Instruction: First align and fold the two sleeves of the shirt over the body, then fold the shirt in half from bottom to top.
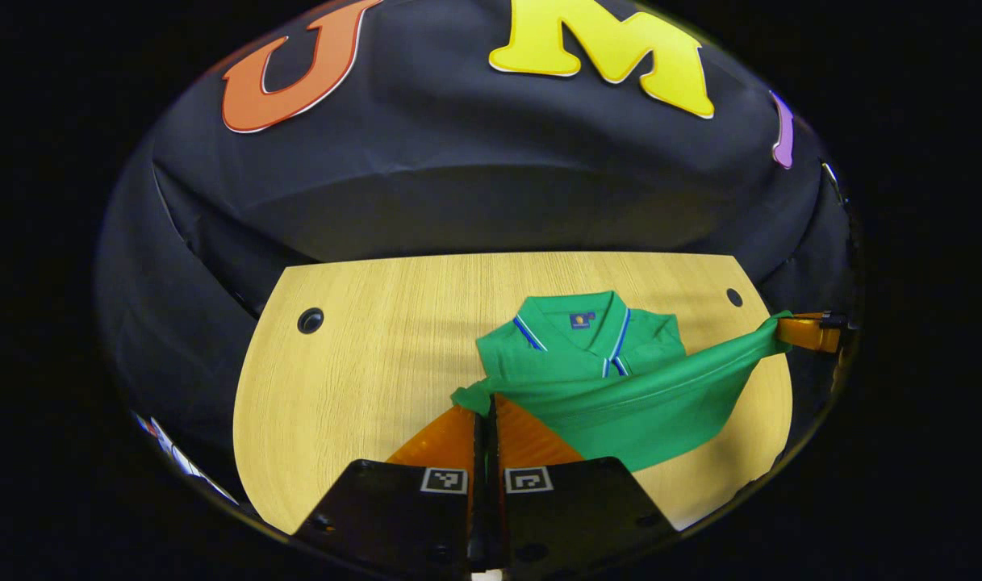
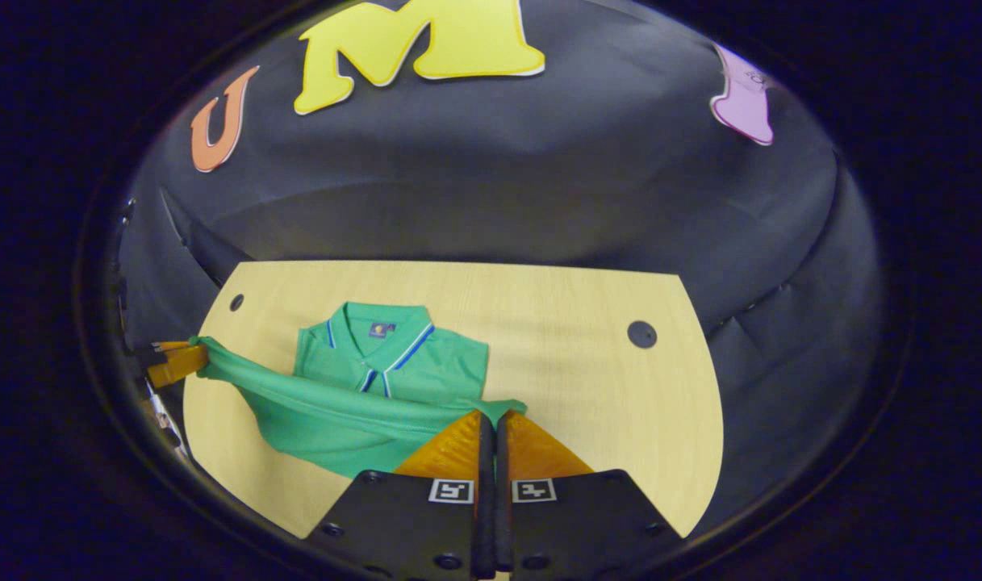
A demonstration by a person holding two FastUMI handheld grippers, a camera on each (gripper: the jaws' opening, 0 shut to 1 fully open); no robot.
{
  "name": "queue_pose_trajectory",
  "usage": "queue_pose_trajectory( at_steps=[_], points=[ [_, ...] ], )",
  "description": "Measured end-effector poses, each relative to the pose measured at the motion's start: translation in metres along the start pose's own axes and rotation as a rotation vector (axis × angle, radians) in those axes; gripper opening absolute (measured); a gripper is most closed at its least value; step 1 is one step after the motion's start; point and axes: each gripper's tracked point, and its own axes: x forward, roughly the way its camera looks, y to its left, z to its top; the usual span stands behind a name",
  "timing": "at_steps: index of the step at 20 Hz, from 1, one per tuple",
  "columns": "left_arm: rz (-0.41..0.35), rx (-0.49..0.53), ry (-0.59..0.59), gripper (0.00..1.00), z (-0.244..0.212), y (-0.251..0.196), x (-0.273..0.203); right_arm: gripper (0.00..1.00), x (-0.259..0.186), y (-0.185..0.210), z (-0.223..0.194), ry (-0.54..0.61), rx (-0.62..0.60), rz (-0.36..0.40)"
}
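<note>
**Bottom-to-top fold in progress**

Both grippers pinch the hem corners of the green collared polo shirt (image 1: 595,363), left gripper (image 1: 486,420) and right gripper (image 2: 491,420) with fingers closed on fabric, hem raised above the pale wooden counter (image 1: 361,355). Next, they likely carry it toward the collar.

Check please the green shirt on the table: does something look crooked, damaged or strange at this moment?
Nothing looks damaged. The green shirt lies collar-up on the table; its bottom edge is lifted and stretched between the left gripper and the right gripper, each shut on a corner. The hem sags in the middle, normal mid-fold.
</note>
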Motion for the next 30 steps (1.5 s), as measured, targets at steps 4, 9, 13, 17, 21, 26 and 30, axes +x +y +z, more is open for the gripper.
queue_pose_trajectory(
  at_steps=[4,9,13,17,21,26,30],
  points=[
    [0.011,-0.005,0.026,0.03,0.009,0.007,0.05,0.03,0.052,0.009,0.006,0.017,0.002,0.003],
    [0.007,0.029,0.066,0.03,0.0,0.003,0.113,0.02,0.111,0.006,0.005,0.046,0.042,-0.02],
    [0.011,0.035,0.06,0.0,-0.001,-0.001,0.144,0.02,0.144,0.001,-0.007,0.086,0.094,-0.029],
    [0.037,0.049,0.081,0.03,-0.01,0.004,0.16,0.02,0.162,0.001,-0.012,0.098,0.124,-0.011],
    [0.01,0.031,0.092,0.07,-0.016,-0.001,0.168,0.05,0.163,0.002,-0.01,0.092,0.1,0.001],
    [-0.021,0.005,0.05,0.15,-0.005,-0.004,0.158,0.21,0.149,0.003,-0.001,0.057,0.109,0.009],
    [-0.019,-0.016,-0.005,0.36,0.01,-0.001,0.134,0.41,0.116,-0.002,0.019,-0.01,0.104,-0.009]
  ],
)
